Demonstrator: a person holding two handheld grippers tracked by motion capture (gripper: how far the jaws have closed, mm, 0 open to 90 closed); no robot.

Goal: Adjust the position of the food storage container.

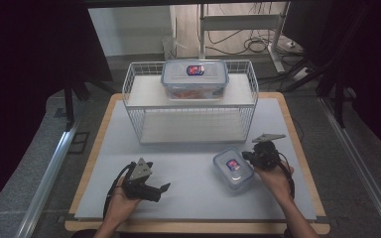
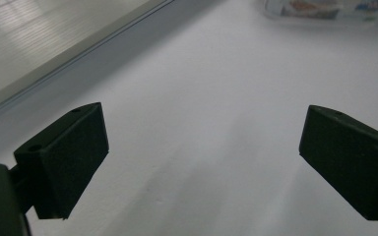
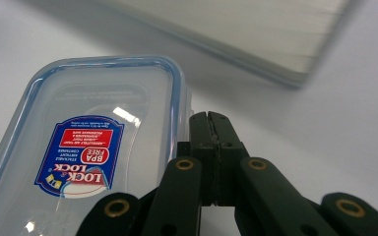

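White mat on a wooden table (image 1: 90, 163), two hand-held grippers near the front edge.
Left gripper (image 1: 159, 191) rests on the mat w/ jaws spread wide, nothing between them. Right gripper (image 1: 247, 156) has jaws pressed together at the right edge of the small lidded box (image 1: 232, 168), tips just beside its lid; can't tell if they pinch a lid flap. Farther back, a wire rack (image 1: 190, 101) carries a bigger box (image 1: 194, 79) on its top shelf.
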